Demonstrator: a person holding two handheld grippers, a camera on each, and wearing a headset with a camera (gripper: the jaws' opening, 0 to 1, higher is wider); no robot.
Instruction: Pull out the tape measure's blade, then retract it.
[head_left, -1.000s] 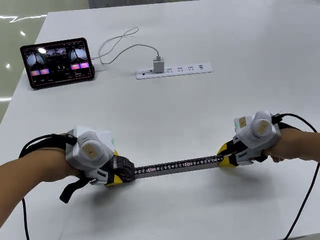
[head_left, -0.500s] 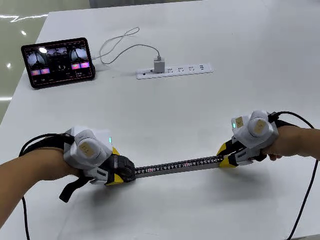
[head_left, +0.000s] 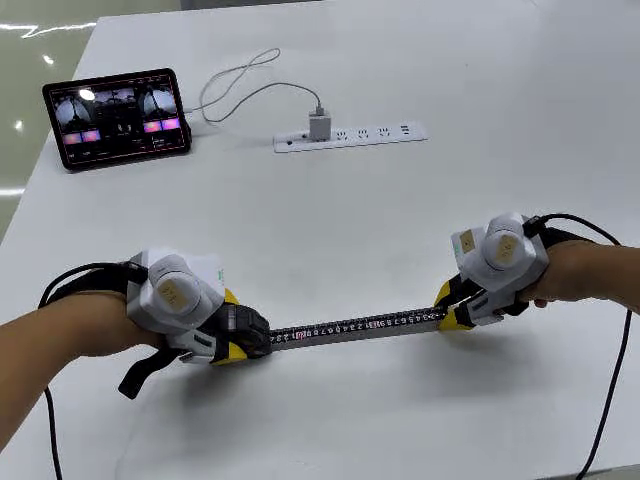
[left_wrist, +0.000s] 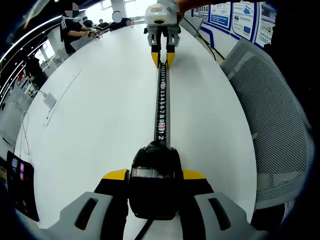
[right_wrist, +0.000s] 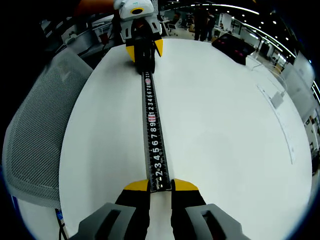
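Black and yellow, the tape measure case sits between the jaws of your left gripper. These jaws are closed on it, and in the left gripper view the yellow fingertips press against the case from both sides. Seen from the power strip, the case lies well apart, toward you and to the left.

From the case the blade runs out straight with its printed numbers facing up. It lies low over the white table, roughly parallel to the power strip and on your side of it. It is not possible to tell whether the blade touches the table along its length.

Your right gripper holds the free end of the blade. Its jaws are almost shut, with only the blade tip pinched between them. This gripper is also well apart from the power strip, toward you and to the right. The two grippers face each other along the blade.

Left of the power strip a tablet stands with its screen lit. A white charger is plugged in near the left end of the power strip, and a white cable goes from it toward the tablet. A grey mesh chair stands by the table edge on your side, away from the power strip.
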